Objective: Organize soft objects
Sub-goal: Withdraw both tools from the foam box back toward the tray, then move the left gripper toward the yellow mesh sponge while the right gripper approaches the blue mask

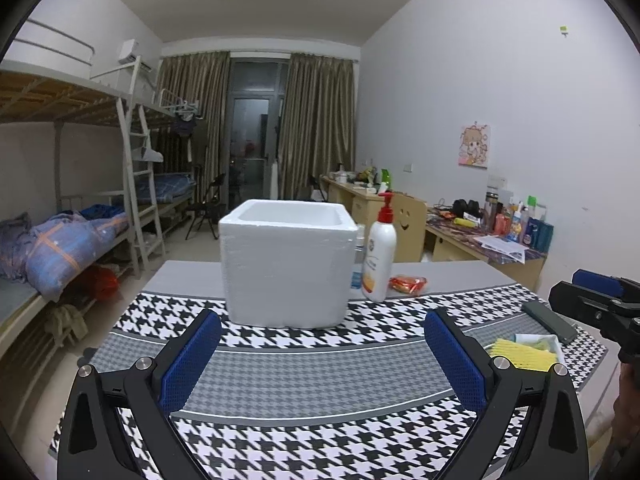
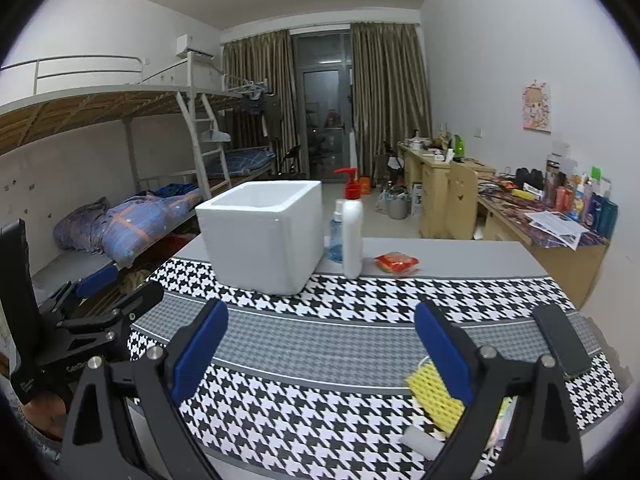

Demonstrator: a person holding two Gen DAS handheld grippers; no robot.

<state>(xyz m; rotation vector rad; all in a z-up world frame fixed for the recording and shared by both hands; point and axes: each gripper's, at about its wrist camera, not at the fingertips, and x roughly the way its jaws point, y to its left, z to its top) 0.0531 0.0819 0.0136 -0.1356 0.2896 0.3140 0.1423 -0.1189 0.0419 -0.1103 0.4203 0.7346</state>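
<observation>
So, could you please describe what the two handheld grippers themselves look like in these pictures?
Both match: the left gripper and the right gripper each have a black angular frame, round silver bolt heads at the joints, and two fingers faced with textured blue pads. Seen from the right camera, the left one's black body carries small pale lettering, too blurred to read. No cables or sleeves show.

On the table (image 1: 280, 380) — 1 foam box (image 1: 286, 268), 2 bottles (image 2: 352, 236), 1 red packet (image 1: 408, 283), 1 phone (image 2: 562, 338), 1 yellow sponge (image 2: 434, 394).
</observation>
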